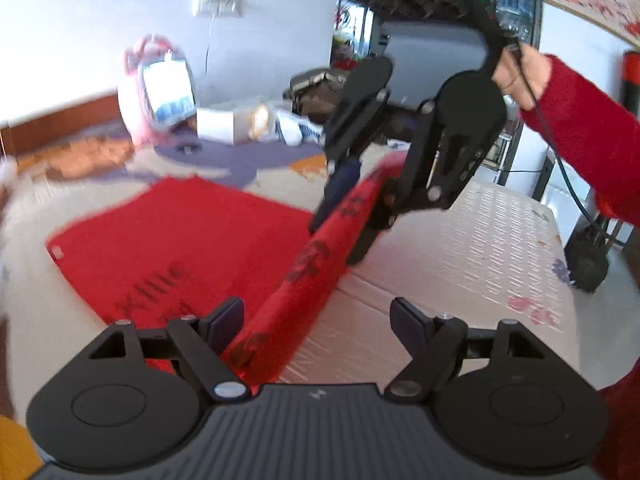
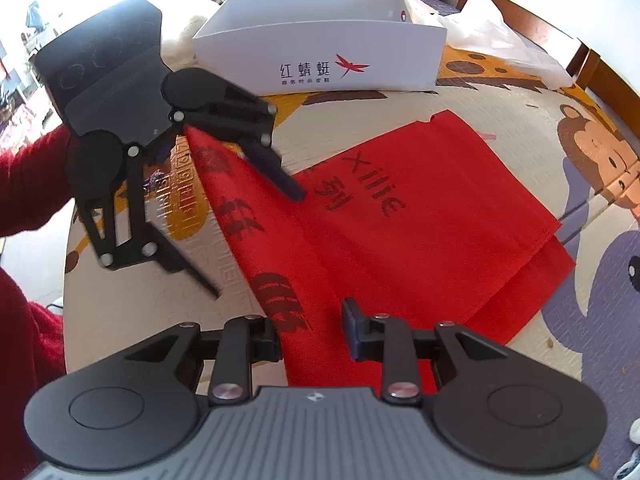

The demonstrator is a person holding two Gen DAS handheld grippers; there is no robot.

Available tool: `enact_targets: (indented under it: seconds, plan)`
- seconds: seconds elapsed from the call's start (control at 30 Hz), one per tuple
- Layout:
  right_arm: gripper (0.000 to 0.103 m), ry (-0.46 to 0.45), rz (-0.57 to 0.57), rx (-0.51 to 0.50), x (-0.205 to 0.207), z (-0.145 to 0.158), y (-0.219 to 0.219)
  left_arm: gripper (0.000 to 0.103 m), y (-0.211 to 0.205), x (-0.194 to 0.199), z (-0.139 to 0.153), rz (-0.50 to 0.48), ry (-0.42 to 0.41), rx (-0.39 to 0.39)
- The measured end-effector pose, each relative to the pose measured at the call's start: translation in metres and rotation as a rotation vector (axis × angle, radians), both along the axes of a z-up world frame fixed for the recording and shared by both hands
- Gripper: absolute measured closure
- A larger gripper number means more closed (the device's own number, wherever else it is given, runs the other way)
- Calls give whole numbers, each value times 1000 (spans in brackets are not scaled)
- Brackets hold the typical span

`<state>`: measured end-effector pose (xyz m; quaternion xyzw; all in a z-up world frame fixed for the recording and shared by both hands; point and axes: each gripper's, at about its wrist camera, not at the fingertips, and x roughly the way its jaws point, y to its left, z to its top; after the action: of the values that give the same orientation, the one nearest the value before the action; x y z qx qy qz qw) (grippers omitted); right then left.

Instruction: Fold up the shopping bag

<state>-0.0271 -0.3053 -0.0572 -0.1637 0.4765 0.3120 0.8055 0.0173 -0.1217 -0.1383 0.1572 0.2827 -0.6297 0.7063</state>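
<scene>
A red non-woven shopping bag [image 1: 180, 240] [image 2: 420, 220] with dark lettering lies flat on a cartoon-printed mat [image 2: 560, 92]. One long side of it, a strip with dark characters [image 1: 312, 256] [image 2: 240, 216], stands raised like a ridge. My right gripper [image 2: 312, 336] [image 1: 336, 242] points steeply down, and the strip's far end fills the narrow gap between its fingers, so it looks shut on the cloth. My left gripper [image 1: 316, 320] [image 2: 256, 244] stands wide open astride the strip's near end. The cloth passes beside its left finger [image 1: 224, 320] and is not pinched.
A white shoe box [image 2: 320, 52] [image 1: 216, 124] stands behind the bag. A white plastic bag [image 2: 500, 40] and a wooden frame [image 2: 580, 68] lie at the far right. A pink bag [image 1: 160, 88] leans by the wall. A red sleeve [image 1: 580, 132] reaches in from the right.
</scene>
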Motion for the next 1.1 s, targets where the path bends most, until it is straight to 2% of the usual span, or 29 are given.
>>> enact_targets:
  seconds: [0.1,0.23,0.3,0.33,0.43,0.5,0.57,0.6,0.67,0.77,0.83,0.9,0.97,1.1]
  plan:
    - [59,-25,8,-22,-1,4,2,24,-4,12,-8,50,45,23]
    - [48,-130,40,-123,-21,2,9,24,2,19,-4,54,93,-21]
    - [47,-196,63,-177,-38,-3,10,24,3,19,-5,56,89,-14]
    - [47,-267,91,-239,-62,-12,13,24,2,18,-7,56,86,-3]
    - [44,-378,132,-316,-101,-30,15,24,0,12,-10,42,56,16]
    - [44,-422,148,-329,-116,-38,16,24,1,10,-10,32,54,16]
    - [44,-519,174,-365,-135,-50,15,24,2,10,-10,32,56,15]
    - [44,-582,175,-407,-141,-56,14,24,3,11,-10,33,58,14]
    - [44,-654,171,-450,-144,-61,10,24,3,11,-11,34,62,12]
    - [44,-712,183,-432,-146,-60,4,24,4,9,-11,38,55,13]
    - [47,-715,200,-394,-141,-58,0,24,5,7,-11,38,47,15]
    - [56,-700,220,-385,-134,-56,-1,23,5,4,-11,36,40,18]
    - [73,-677,242,-386,-129,-55,0,23,6,1,-10,34,27,26]
    - [79,-598,314,-398,-121,-55,6,23,18,-11,-7,68,-21,33]
